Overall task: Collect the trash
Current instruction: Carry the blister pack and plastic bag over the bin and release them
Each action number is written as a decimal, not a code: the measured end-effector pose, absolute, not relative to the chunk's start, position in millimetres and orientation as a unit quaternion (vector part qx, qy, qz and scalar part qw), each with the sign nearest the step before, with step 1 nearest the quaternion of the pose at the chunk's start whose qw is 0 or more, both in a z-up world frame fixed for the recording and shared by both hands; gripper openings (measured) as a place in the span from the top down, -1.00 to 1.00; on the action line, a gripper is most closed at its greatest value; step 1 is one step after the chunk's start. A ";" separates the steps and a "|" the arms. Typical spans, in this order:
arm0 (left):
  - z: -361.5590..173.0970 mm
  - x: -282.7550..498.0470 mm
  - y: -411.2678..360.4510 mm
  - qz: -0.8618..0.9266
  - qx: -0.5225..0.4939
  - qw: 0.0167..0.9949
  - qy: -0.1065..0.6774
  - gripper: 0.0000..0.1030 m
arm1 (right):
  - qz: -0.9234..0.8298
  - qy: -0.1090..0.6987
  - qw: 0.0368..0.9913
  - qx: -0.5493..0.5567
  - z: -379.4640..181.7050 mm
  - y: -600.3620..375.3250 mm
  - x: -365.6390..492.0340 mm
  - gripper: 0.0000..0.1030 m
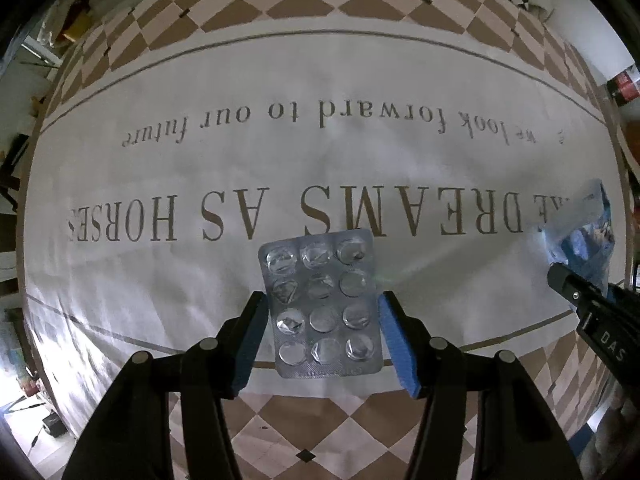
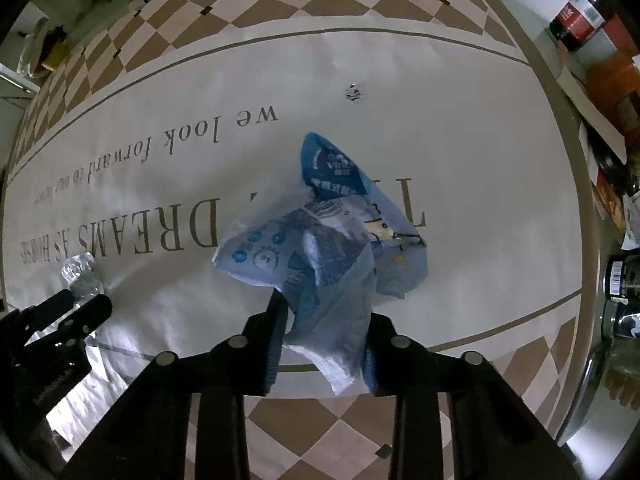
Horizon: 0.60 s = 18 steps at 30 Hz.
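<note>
In the left wrist view my left gripper (image 1: pixel 322 312) is shut on an empty silver blister pack (image 1: pixel 320 300), held by its side edges between the blue pads above the table. In the right wrist view my right gripper (image 2: pixel 322 312) is shut on a crumpled blue plastic wrapper (image 2: pixel 328 232), which hangs between the fingers. The wrapper also shows at the right edge of the left wrist view (image 1: pixel 588 240), with the right gripper (image 1: pixel 592 308) below it. The left gripper (image 2: pixel 68 312) and the blister pack (image 2: pixel 80 272) appear at the left of the right wrist view.
A white tablecloth (image 1: pixel 200 280) with printed text and a brown checkered border covers the table. A small dark speck (image 2: pixel 354 92) lies on the cloth. A cola bottle (image 2: pixel 580 16), boxes and jars (image 2: pixel 620 280) crowd the right side.
</note>
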State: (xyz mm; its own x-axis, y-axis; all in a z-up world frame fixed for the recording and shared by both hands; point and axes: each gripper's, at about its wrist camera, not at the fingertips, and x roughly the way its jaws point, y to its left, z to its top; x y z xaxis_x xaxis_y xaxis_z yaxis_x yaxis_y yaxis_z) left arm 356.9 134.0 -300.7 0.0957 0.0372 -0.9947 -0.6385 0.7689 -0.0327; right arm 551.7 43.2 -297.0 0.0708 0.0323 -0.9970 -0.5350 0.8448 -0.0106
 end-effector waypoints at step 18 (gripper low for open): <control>-189.5 195.6 112.8 0.240 -0.192 0.789 0.532 -0.04 | 0.260 0.589 0.755 -0.125 -210.3 24.0 391.5 0.46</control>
State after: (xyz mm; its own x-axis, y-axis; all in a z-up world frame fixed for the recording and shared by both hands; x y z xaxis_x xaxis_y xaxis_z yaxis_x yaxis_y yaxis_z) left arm 195.6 112.8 -189.5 0.3189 0.1747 -0.9315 -0.5835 0.8107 -0.0477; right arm 391.5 24.0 -210.3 0.1706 0.2452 -0.9544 -0.5394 0.8337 0.1178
